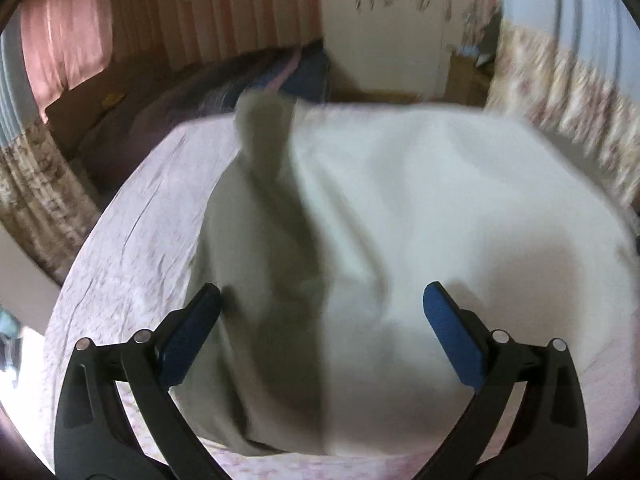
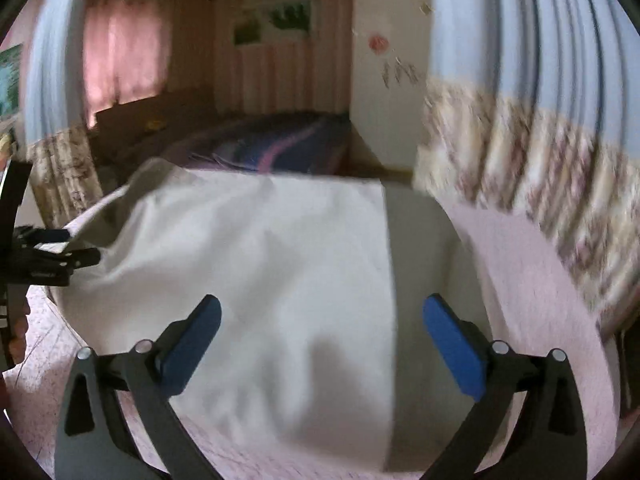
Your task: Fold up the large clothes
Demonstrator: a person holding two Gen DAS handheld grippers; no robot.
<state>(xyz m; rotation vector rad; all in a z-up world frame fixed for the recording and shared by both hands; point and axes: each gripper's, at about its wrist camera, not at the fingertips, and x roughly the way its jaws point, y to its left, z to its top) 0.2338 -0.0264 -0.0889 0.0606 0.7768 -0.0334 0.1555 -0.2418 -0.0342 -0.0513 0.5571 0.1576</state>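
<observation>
A large white garment [image 1: 400, 200] lies spread on a bed with a pink patterned sheet [image 1: 132, 240]. On its left side a grey-shadowed ridge of cloth [image 1: 260, 152] stands up. My left gripper [image 1: 322, 302] hovers open over the garment's near part, with nothing between its blue pads [image 1: 188, 340]. In the right wrist view the garment [image 2: 260, 264] has a straight folded edge on the right. My right gripper [image 2: 322, 310] is open wide above it and holds nothing. The left gripper's black body [image 2: 52, 258] shows at the left edge, beside the cloth's corner.
A floral curtain [image 2: 540, 184] hangs close on the right of the bed. Beyond the bed lie a second bed with a dark blue and purple blanket [image 2: 272, 144], a white wardrobe with flower stickers [image 1: 384, 32] and a pink curtain [image 2: 120, 56].
</observation>
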